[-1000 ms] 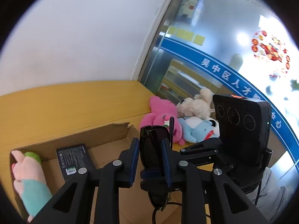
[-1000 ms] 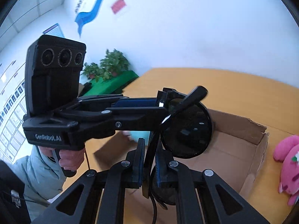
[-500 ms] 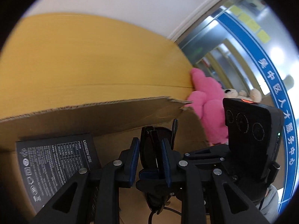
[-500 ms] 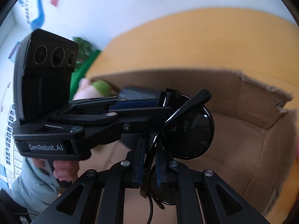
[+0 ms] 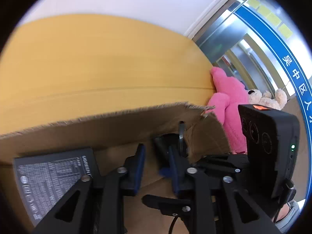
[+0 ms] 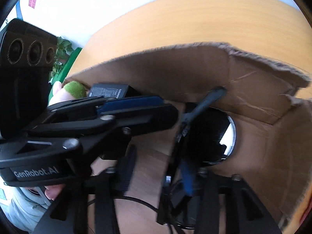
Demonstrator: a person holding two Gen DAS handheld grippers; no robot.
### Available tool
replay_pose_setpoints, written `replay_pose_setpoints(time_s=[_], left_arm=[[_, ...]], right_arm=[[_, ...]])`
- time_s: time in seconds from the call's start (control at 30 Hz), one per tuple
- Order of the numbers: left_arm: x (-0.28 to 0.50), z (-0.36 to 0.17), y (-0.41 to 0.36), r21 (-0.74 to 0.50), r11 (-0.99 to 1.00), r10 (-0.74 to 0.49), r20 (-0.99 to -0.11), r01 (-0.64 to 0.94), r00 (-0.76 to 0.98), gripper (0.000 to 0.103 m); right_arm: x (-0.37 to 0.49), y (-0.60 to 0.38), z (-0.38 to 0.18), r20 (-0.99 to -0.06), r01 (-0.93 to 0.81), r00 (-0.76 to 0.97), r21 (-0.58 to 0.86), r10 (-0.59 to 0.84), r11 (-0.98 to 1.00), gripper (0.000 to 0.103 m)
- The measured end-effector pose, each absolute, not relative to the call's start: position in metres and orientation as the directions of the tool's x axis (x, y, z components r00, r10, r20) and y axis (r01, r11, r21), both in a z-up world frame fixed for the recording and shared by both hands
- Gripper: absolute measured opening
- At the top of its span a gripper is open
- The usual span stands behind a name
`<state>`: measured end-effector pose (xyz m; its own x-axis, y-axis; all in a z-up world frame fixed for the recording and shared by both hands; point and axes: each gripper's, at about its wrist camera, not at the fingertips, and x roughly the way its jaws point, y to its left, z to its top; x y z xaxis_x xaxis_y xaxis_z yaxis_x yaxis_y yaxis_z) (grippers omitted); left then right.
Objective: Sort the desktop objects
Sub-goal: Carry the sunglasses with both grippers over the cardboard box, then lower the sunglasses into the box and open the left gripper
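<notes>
Now both grippers sit low inside the cardboard box (image 5: 109, 128), pointing down at its floor. Left gripper (image 5: 156, 156): jaws apart, just been opening; sunglasses (image 5: 163, 146) sit in the gap close to the right-hand blue pad (image 5: 173, 171), left-hand pad clearly off them. Can't tell if the right-hand pad touches.

Right gripper (image 6: 156, 167): jaws apart too, just been opening, wide gap w/ bare box floor visible between the pads. Sunglasses (image 6: 206, 134) lean by its right-hand finger, one temple arm sticking up toward the box wall (image 6: 253, 89); frame blurred, so contact w/ the pad not readable.

Other box contents: black printed packet (image 5: 52, 177) flat on the floor at left, near the far wall; a green-tipped plush (image 6: 75, 89) in the far left corner. Box stands on a yellow-wood table (image 5: 97, 62). Outside the box's right end: pink plush (image 5: 230, 105), beige bear (image 5: 267, 97) behind it. A hand (image 6: 52, 192) grips the left gripper's handle.
</notes>
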<state>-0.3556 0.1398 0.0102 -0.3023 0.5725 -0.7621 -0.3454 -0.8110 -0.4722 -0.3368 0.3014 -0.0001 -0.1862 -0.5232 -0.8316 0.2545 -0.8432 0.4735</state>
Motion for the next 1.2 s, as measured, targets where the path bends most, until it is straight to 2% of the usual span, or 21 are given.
replay_pose_setpoints(time_s=[0.1, 0.47, 0.57, 0.73, 0.83, 1.03, 1.07, 1.2], left_arm=[[-0.349, 0.03, 0.138, -0.454, -0.814, 0.57, -0.744, -0.361, -0.349, 0.034], [-0.315, 0.061, 0.115, -0.396, -0.83, 0.545, -0.723, -0.392, -0.425, 0.034], [-0.309, 0.061, 0.107, -0.396, -0.833, 0.544, -0.716, -0.387, -0.437, 0.034], [-0.308, 0.049, 0.115, -0.417, -0.808, 0.572, -0.722, -0.416, -0.388, 0.034], [-0.311, 0.038, 0.131, -0.471, -0.741, 0.644, -0.7, -0.479, -0.308, 0.034], [-0.324, -0.002, 0.169, -0.407, -0.771, 0.561, -0.798, -0.49, -0.22, 0.034], [-0.324, -0.008, 0.172, -0.408, -0.768, 0.56, -0.802, -0.494, -0.208, 0.034], [-0.323, -0.013, 0.175, -0.346, -0.785, 0.518, -0.822, -0.514, -0.237, 0.035]], right_arm=[[-0.34, 0.31, 0.005, -0.829, 0.243, -0.225, 0.462, -0.513, -0.853, 0.065], [-0.329, 0.301, 0.029, -0.853, 0.253, -0.254, 0.396, -0.455, -0.883, 0.069], [-0.328, 0.29, 0.013, -0.844, 0.273, -0.24, 0.415, -0.479, -0.868, 0.07], [-0.319, 0.283, 0.001, -0.833, 0.286, -0.223, 0.441, -0.506, -0.851, 0.073], [-0.315, 0.286, -0.005, -0.82, 0.301, -0.208, 0.466, -0.534, -0.832, 0.076], [-0.308, 0.278, -0.009, -0.784, 0.332, -0.166, 0.526, -0.598, -0.783, 0.076], [-0.308, 0.277, -0.011, -0.791, 0.32, -0.164, 0.522, -0.589, -0.79, 0.07], [-0.309, 0.277, -0.022, -0.823, 0.303, -0.134, 0.497, -0.552, -0.813, 0.07]])
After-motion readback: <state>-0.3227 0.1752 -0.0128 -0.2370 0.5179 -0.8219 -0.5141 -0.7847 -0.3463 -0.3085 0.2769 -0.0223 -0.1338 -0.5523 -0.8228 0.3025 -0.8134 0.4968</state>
